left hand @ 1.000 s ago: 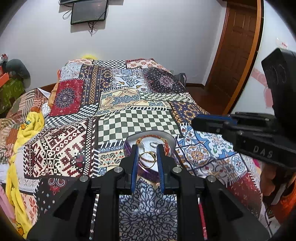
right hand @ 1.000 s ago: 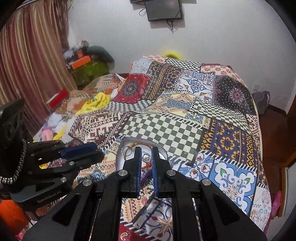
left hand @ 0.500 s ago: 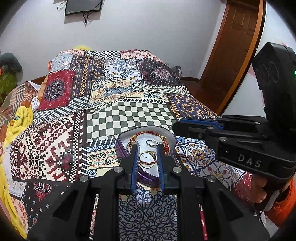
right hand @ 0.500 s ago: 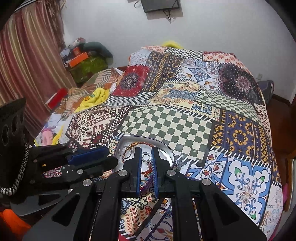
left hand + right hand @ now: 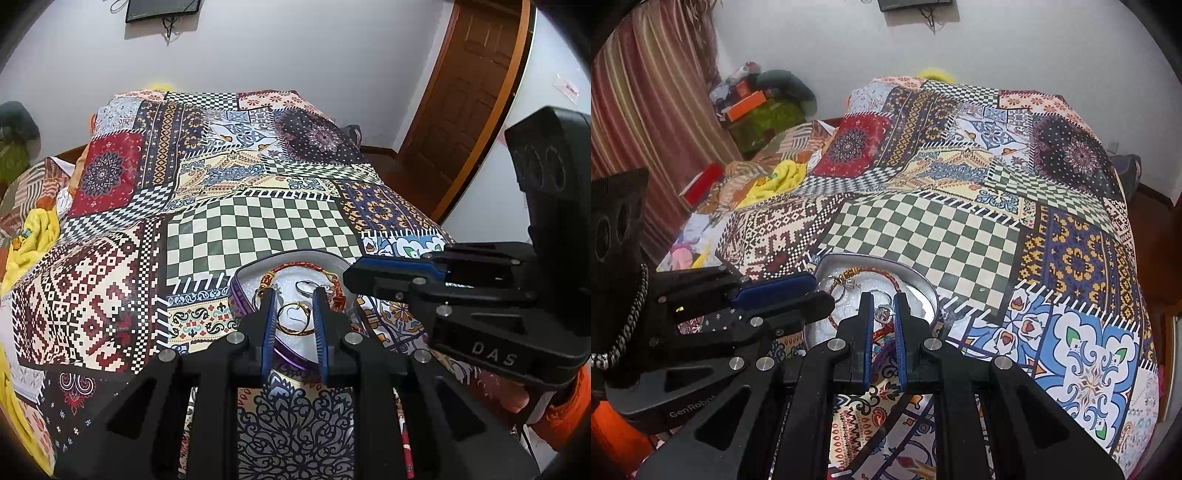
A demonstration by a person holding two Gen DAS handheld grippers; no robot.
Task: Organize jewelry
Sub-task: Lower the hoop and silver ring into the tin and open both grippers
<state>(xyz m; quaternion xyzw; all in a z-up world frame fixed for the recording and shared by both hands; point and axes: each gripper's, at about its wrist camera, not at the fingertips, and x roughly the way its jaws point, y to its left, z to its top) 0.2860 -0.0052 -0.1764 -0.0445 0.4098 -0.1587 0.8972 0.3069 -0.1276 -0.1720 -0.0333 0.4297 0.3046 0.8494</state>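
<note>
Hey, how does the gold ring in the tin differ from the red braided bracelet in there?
The gold ring is a small, smooth, shiny metal loop; the red bracelet is a braided cord with no such shine. The ring lies near the middle of the tin, seen between the left claw's fingers, while the far larger bracelet curves along the far rim. Both lie loose on the tin's pale floor.

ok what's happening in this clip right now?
A person holds tongs in each hand over a small open tin of jewelry on a patchwork bedspread. The left tongs are open, framing a gold ring in the tin. The right tongs are narrowly parted around a small silver ring; whether they grip it is unclear. A red braided bracelet also lies in the tin. Nothing looks lifted out yet.
</note>
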